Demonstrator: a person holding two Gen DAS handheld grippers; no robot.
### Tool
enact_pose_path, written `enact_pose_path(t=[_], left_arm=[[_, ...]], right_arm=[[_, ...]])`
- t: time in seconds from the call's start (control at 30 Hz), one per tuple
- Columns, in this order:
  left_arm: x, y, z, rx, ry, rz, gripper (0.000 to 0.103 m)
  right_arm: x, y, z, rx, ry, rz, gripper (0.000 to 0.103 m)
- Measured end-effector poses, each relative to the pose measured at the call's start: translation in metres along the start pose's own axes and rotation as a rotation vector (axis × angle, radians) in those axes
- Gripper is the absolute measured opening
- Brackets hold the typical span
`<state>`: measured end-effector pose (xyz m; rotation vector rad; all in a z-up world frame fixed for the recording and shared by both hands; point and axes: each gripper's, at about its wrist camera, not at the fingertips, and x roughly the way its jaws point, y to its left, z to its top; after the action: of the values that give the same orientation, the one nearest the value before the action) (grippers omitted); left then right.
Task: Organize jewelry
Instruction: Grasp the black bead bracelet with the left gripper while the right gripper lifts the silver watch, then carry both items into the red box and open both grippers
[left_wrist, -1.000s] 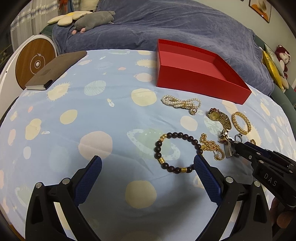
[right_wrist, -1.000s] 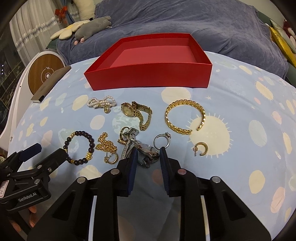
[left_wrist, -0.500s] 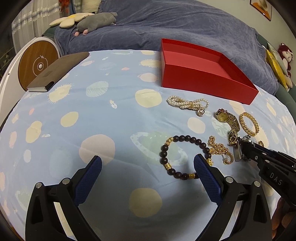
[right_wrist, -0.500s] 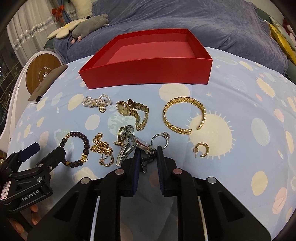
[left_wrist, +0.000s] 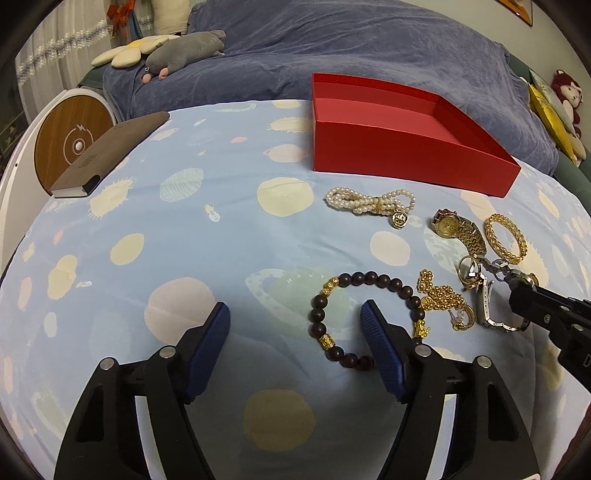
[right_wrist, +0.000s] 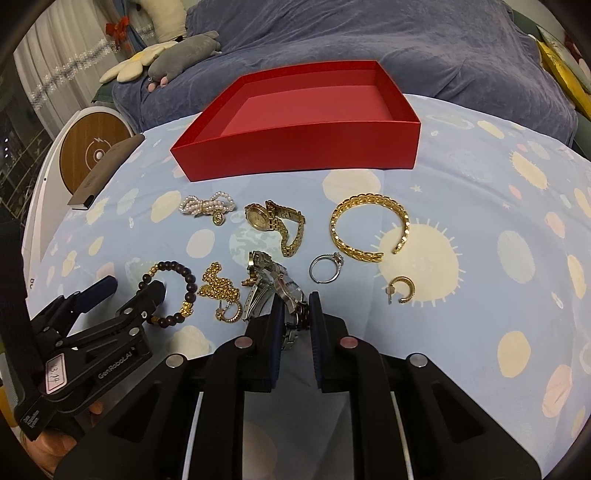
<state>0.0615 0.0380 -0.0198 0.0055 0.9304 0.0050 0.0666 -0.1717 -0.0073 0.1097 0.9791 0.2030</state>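
Jewelry lies scattered on our planet-print table in front of the empty red box: a pearl bracelet, gold watch, gold cuff, silver ring, gold hoop earring, dark bead bracelet and gold chain. Our right hand-held gripper has its blue pads nearly closed around the silver watch, pinching its band near the table's front edge. Our left hand-held gripper holds nothing, jaws spread wide, its right pad over the bead bracelet's loop.
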Motion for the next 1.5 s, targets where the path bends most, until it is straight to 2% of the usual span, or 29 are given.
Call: enact_pose_path(t=[0.1,0.17,0.23,0.27,0.33,0.6,0.87,1.03,1.23,1.4,1.5], left_arm=[[0.0,-0.004,0.001,0.016,-0.005,-0.005,0.059],[-0.002,-0.007,0.002,0.027,-0.009,-0.016,0.047],[-0.002,-0.009,0.003,0.034,-0.006,-0.032,0.027],[-0.002,-0.01,0.003,0.035,-0.004,-0.04,0.022],[-0.002,-0.011,0.004,0.037,0.001,-0.051,0.005],[-0.011,-0.007,0.004,0.001,0.018,-0.127,0.005],[-0.041,-0.012,0.008,0.011,-0.033,-0.191,0.005],[-0.061,-0.02,0.017,0.024,-0.057,-0.239,0.005],[-0.09,-0.027,0.054,0.051,-0.11,-0.298,0.005],[-0.102,-0.03,0.115,0.085,-0.197,-0.311,0.005],[-0.096,-0.037,0.154,0.109,-0.257,-0.288,0.005]], right_arm=[[-0.008,-0.003,-0.005,0.003,-0.005,0.002,0.013],[-0.014,-0.005,-0.01,0.0,-0.007,0.0,0.013],[-0.018,-0.008,-0.013,-0.001,-0.012,-0.001,0.013],[-0.021,-0.009,-0.014,-0.001,-0.015,-0.003,0.013],[-0.027,-0.012,-0.016,0.001,-0.026,-0.005,0.013],[-0.049,-0.026,-0.021,0.008,-0.061,-0.019,0.013],[-0.065,-0.034,-0.022,0.02,-0.097,-0.023,0.013],[-0.078,-0.03,-0.01,0.028,-0.132,-0.004,0.013],[-0.094,-0.017,0.032,-0.001,-0.184,0.028,0.013],[-0.089,-0.014,0.091,-0.028,-0.228,0.023,0.013],[-0.074,-0.016,0.13,-0.026,-0.246,0.016,0.013]])
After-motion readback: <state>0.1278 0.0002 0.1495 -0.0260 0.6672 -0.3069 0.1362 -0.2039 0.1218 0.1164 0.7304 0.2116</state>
